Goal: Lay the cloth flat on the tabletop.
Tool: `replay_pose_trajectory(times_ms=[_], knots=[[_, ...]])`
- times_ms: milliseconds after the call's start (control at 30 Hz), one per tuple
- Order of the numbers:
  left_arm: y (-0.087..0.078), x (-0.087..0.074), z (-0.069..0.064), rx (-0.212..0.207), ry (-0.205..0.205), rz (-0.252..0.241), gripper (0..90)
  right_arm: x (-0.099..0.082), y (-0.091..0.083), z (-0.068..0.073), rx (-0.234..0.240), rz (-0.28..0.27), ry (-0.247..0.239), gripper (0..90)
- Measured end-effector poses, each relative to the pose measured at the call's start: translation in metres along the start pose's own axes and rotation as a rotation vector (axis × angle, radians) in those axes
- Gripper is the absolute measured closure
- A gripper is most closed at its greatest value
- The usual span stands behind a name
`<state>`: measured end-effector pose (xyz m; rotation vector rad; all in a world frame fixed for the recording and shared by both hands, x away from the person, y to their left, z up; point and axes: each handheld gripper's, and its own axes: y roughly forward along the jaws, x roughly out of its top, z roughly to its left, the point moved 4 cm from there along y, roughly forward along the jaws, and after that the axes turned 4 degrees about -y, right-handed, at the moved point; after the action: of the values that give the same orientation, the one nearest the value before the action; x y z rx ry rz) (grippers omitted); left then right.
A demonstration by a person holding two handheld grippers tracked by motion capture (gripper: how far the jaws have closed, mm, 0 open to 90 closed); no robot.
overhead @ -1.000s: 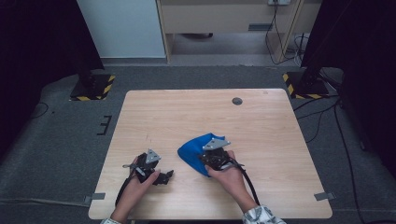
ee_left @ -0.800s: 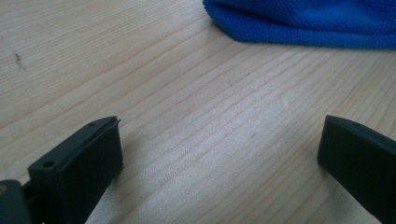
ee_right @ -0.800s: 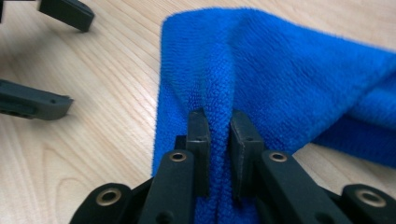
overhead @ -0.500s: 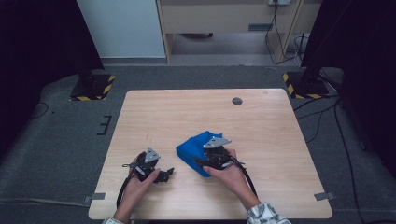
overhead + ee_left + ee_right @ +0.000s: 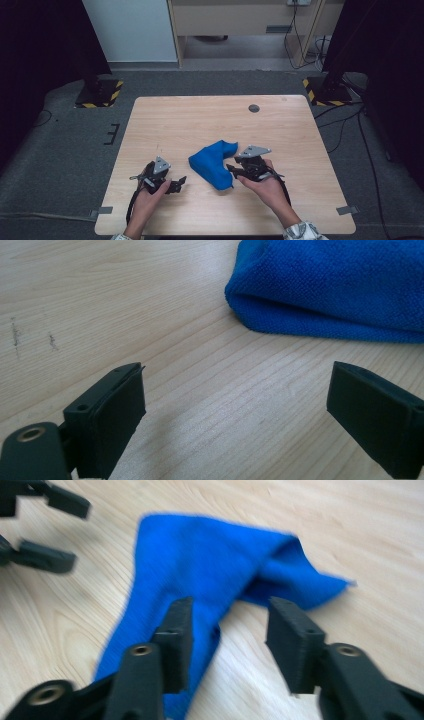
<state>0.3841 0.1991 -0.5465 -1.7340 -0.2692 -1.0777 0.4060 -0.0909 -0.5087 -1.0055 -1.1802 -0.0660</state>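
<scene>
Jaws wide apart on the left gripper [image 5: 176, 184], nothing between them but bare wood, as its own view makes plain. It sits low over the near left part of the surface [image 5: 200, 120], held in the left hand [image 5: 150, 192], its jaws aimed toward the cloth [image 5: 214, 164]. From the left gripper view, the cloth [image 5: 330, 287] lies ahead and to the right, a thick folded edge resting flat on the wood, apart from both jaws.

Over on the right, the right gripper [image 5: 231, 170] is held in the right hand [image 5: 265, 185], its grey plate on top, jaws pointing left at the cloth's near right edge. Its jaws are parted too, a moderate gap, and they grip nothing. In the right gripper view, the right gripper [image 5: 227, 640] hangs over the cloth [image 5: 200, 570]: one jaw is above the blue fabric, the other above bare wood, with the cloth's edge running into the gap between them. Whether either jaw touches the fabric, I cannot tell; that view is a bit blurred.

The cloth itself is blue, loosely folded into a rough wedge, lying on the near middle of the surface, between the two grippers. The left gripper [image 5: 45, 530] shows at the top left corner of the right gripper view, just beyond the cloth's far corner.

A dark round grommet [image 5: 254, 108] sits near the far edge of the surface, well apart from everything.
</scene>
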Motion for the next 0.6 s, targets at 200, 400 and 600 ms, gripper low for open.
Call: replay_pose_trajectory(times_ms=[200, 400, 600], knots=[[-0.002, 0.001, -0.001, -0.019, -0.014, -0.022, 10.8, -0.023, 0.005, -0.009, -0.009, 0.051, 0.019, 65.4], [-0.004, 0.002, -0.001, -0.029, -0.026, -0.037, 11.4, -0.037, 0.009, -0.004, 0.019, 0.097, 0.009, 65.2], [-0.006, 0.003, -0.002, -0.032, -0.015, -0.057, 12.2, -0.034, 0.015, 0.015, 0.080, 0.081, -0.025, 62.9]])
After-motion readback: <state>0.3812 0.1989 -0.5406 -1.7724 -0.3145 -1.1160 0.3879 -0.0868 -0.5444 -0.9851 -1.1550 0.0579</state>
